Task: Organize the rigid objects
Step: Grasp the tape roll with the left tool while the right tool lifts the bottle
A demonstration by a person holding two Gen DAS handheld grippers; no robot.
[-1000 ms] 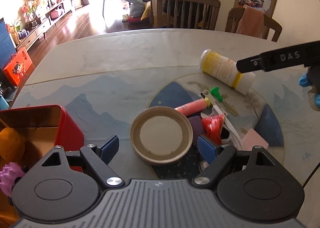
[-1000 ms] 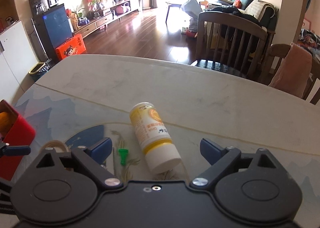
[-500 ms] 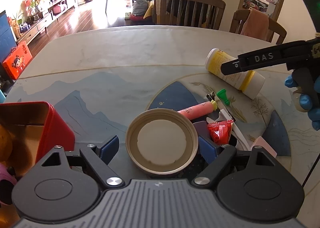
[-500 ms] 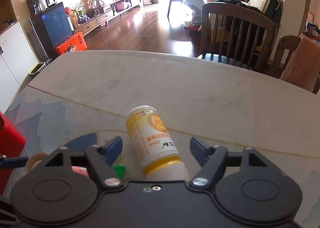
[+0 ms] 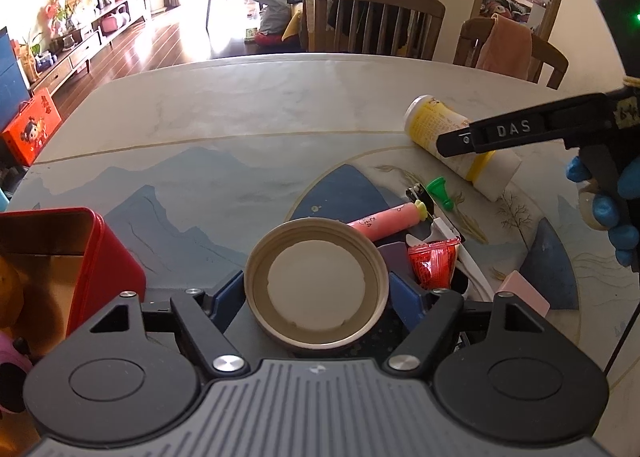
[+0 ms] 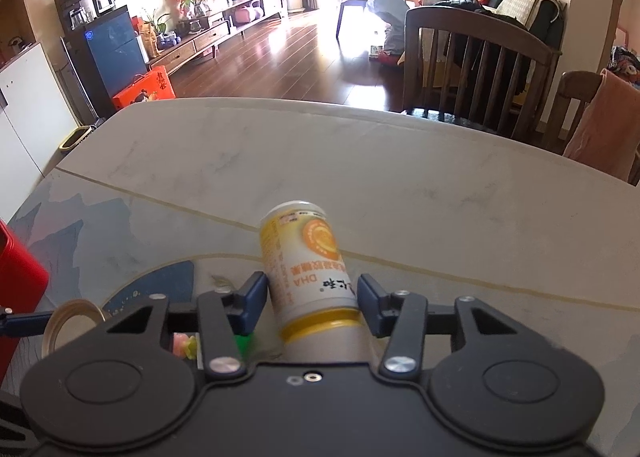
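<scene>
Since a second ago your left gripper (image 5: pixel 316 293) has slid forward so its blue fingers now sit on either side of the round tan lid (image 5: pixel 316 283), and your right gripper (image 6: pixel 312 297) has closed in around the yellow-and-white bottle (image 6: pixel 308 269).

From the left wrist, the lid lies open side up on the table (image 5: pixel 240 129), between the two blue pads (image 5: pixel 228 297). The pads touch or nearly touch its rim on each side (whether they are actually pressing, you cannot tell from here). A red tin (image 5: pixel 100 253) stands to the left of the lid, open at the top. Just right of the lid lie a pink tube (image 5: pixel 384 221), a red wrapper (image 5: pixel 434 259), a green cone-shaped piece (image 5: pixel 440 191) and a pink block (image 5: pixel 524 293). Farther right the bottle (image 5: pixel 432 125) lies on its side, with the black finger of your right gripper (image 5: pixel 512 133) across it and your blue-gloved hand (image 5: pixel 608 213) behind.

From the right wrist, the bottle lies with its base pointing away from you and its white cap end under the gripper body. The jaws are narrowed onto it, both blue pads (image 6: pixel 252 299) set against its sides just above the yellow band. The lid (image 6: pixel 74 321) shows at lower left, with the red tin (image 6: pixel 20 281) at the left edge.
</scene>
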